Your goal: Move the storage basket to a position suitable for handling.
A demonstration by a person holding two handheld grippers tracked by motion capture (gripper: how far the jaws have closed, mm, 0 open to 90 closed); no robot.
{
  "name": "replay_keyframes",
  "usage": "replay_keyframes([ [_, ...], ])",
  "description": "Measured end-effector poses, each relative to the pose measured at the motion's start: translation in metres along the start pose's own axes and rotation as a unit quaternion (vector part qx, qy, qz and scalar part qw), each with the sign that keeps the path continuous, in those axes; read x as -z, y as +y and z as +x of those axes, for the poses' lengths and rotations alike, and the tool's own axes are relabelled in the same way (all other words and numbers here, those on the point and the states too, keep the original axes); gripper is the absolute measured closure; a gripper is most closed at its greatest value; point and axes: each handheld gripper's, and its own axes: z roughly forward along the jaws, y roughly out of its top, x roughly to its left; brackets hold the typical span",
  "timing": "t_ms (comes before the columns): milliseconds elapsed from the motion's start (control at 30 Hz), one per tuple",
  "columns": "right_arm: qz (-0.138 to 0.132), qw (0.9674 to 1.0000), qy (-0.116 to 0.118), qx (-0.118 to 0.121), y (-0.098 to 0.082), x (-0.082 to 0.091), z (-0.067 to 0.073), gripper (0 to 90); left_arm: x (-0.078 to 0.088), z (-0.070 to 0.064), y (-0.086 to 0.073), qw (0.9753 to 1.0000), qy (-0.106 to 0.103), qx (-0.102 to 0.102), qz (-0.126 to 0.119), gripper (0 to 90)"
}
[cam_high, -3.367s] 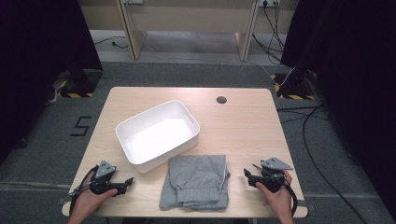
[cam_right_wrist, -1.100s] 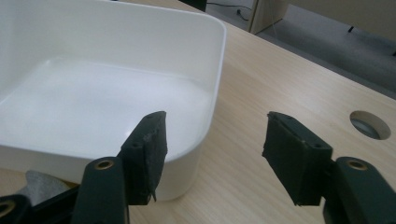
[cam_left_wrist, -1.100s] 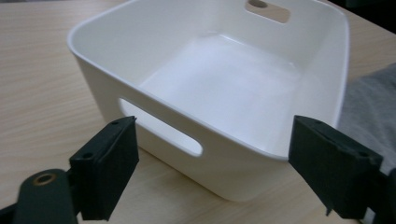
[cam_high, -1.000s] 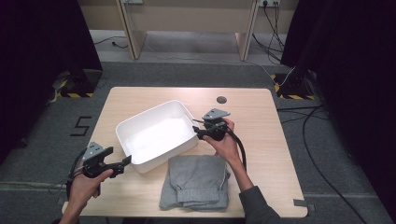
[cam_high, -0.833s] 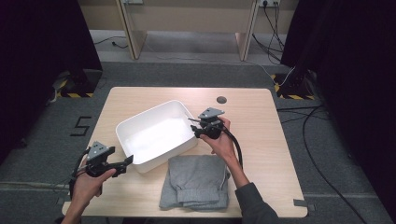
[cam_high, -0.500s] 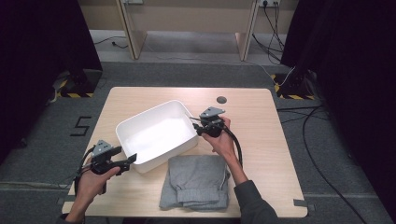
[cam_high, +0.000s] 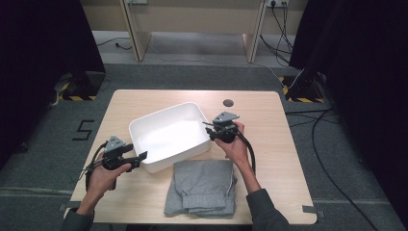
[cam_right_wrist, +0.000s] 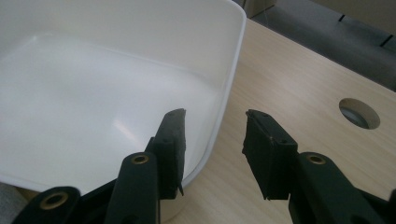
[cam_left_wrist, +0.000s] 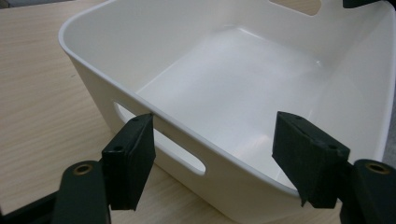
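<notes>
while the left gripper (cam_high: 139, 157) sits at the near-left end of the white rectangular plastic tub (cam_high: 169, 134), its jaws stand wide apart, one outside the wall by the slotted handle hole (cam_left_wrist: 161, 145) and one over the inside, gripping nothing yet. the tub rests at an angle near the middle of the pale wooden table (cam_high: 269, 125), empty as far as can be seen. just in front of it lies a folded grey fabric garment (cam_high: 202, 186), close to the tub's near wall; whether they touch cannot be told. at the tub's right end, the right gripper (cam_high: 208, 130) straddles the rim (cam_right_wrist: 231, 74) with its jaws also parted, one inside and one outside, not yet pinching. judging from this, both hands seem set to clamp the tub, perhaps to lift or shift it. if one jaw pair closes only on the thin rounded lip, the smooth plastic may slip or the tub may tip; uneven lifting would tilt it, and dragging it forward could rumple the garment. the tub's far handle is cut off at the top of the left gripper view, and the garment shows as a mere sliver in the right gripper view. a round cable hole (cam_right_wrist: 358, 113) lies beyond.
</notes>
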Motion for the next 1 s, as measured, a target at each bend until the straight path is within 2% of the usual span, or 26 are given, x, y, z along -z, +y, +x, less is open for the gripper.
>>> replay_keyframes([
  [133, 0.000, 0.9999, -0.004, -0.010, -0.007, 0.005, -0.006, 62.3, -0.010, -0.003, 0.007, 0.9999, -0.008, -0.007, 0.003, 31.5],
  [333, 0.003, 0.9999, -0.011, -0.005, -0.013, 0.011, -0.013, 66.4, -0.023, -0.006, 0.015, 0.9997, -0.021, -0.013, 0.004, 33.5],
  [400, 0.005, 0.9998, -0.021, -0.004, -0.016, 0.015, -0.017, 66.1, -0.029, -0.008, 0.019, 0.9995, -0.026, -0.017, 0.006, 33.6],
  [600, 0.004, 0.9992, -0.037, -0.013, -0.023, 0.022, -0.027, 65.6, -0.046, -0.013, 0.031, 0.9990, -0.030, -0.031, 0.014, 34.9],
  [833, -0.004, 0.9982, -0.048, -0.036, -0.034, 0.032, -0.036, 64.6, -0.062, -0.019, 0.041, 0.9986, -0.033, -0.041, 0.011, 38.1],
  [867, -0.006, 0.9976, -0.049, -0.047, -0.038, 0.036, -0.039, 64.1, -0.065, -0.021, 0.043, 0.9983, -0.033, -0.045, 0.015, 38.5],
  [1000, -0.011, 0.9973, -0.051, -0.051, -0.042, 0.040, -0.043, 62.8, -0.078, -0.023, 0.050, 0.9976, -0.024, -0.062, 0.016, 39.0],
])
